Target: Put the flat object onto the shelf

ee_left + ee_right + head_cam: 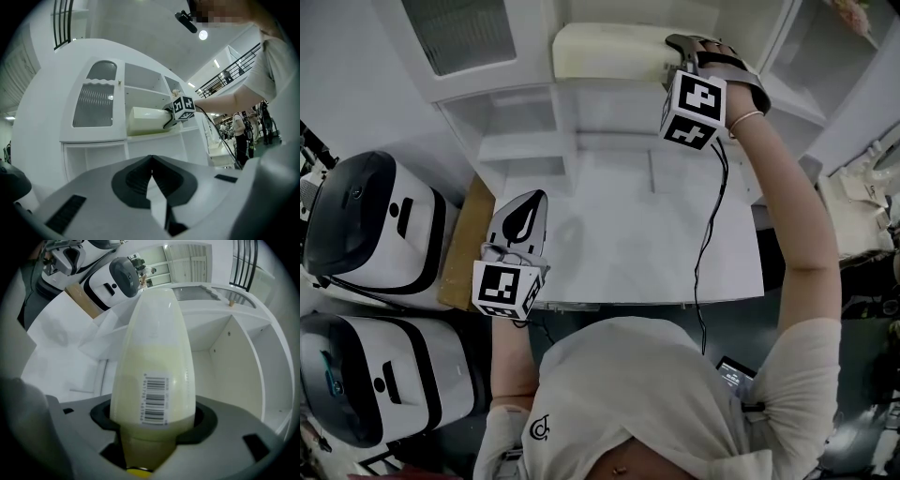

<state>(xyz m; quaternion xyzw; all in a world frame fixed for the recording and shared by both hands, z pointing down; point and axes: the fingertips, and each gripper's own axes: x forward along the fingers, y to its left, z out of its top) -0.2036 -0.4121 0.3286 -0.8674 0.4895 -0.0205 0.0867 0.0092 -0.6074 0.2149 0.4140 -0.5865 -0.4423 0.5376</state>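
- Only the right gripper view shows a barcode label [155,400] on the cream flat object [154,348], which the right tool [153,432] clamps at its near end.
- Only the left gripper view shows it side-on: long axis level along the shelf [154,137], with open space above.
- The left tool [152,180] has its jaws together and empty, above the desk [628,244] near its left edge.

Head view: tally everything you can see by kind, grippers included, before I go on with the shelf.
grippers: 2, the left gripper and the right gripper
cream flat object: 1
white-and-black machines: 2
white shelf unit: 1
brown board: 1
total: 7
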